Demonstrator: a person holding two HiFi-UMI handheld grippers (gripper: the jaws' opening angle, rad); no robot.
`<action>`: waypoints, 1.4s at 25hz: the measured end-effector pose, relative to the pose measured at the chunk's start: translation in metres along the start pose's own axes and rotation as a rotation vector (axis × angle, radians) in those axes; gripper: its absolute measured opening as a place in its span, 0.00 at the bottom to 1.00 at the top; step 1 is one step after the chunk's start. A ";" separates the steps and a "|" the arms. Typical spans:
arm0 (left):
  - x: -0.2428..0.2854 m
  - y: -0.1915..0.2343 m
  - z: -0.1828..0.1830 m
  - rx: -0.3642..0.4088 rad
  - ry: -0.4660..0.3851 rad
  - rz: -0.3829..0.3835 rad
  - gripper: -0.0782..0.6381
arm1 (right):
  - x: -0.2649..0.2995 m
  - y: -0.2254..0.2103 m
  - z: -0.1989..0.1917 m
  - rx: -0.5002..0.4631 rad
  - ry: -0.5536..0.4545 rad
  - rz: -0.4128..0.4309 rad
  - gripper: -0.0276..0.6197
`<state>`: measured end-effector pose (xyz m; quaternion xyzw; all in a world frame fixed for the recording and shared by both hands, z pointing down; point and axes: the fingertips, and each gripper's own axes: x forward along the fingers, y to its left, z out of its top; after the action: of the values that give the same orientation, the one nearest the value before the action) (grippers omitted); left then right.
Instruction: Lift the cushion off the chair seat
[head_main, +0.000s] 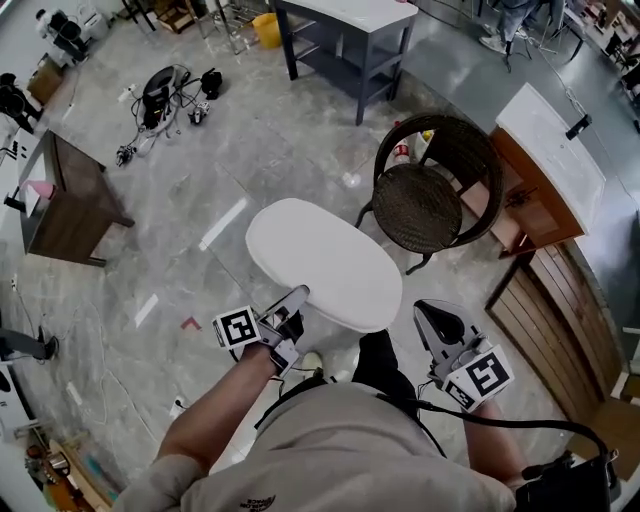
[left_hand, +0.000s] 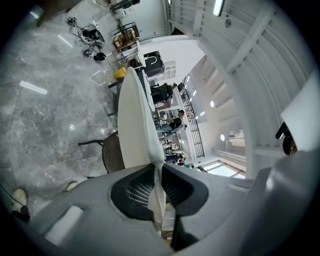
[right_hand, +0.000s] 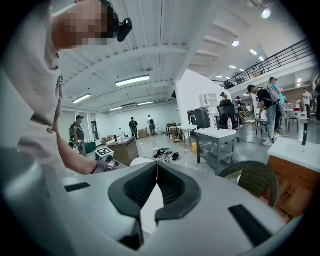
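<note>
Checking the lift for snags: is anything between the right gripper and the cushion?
Nothing visible. The right gripper, jaws shut and empty, hangs beside the white cushion, bare air between them. The left gripper holds the cushion by its edge, off the wicker chair.

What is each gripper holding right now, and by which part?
Left gripper grips the white cushion by its edge, pinched between the jaws. Right gripper: jaws shut, nothing held.

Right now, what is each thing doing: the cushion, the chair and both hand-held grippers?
cushion: off the chair, held up by one edge
chair: upright, seat bare
left hand-held gripper: shut on the cushion's edge
right hand-held gripper: shut, nothing in it
</note>
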<state>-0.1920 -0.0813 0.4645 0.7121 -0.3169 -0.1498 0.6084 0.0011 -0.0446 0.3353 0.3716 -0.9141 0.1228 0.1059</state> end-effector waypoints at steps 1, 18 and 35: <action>-0.011 -0.005 0.001 0.008 -0.009 -0.003 0.17 | -0.001 0.008 0.004 -0.005 -0.007 -0.002 0.07; -0.129 -0.046 0.005 -0.036 -0.131 -0.044 0.17 | -0.015 0.104 0.033 -0.069 -0.062 -0.006 0.06; -0.127 -0.045 0.006 -0.034 -0.119 -0.053 0.17 | -0.018 0.105 0.036 -0.082 -0.046 -0.028 0.06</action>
<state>-0.2795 -0.0029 0.3977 0.6995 -0.3310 -0.2135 0.5963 -0.0635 0.0291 0.2804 0.3825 -0.9153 0.0750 0.1017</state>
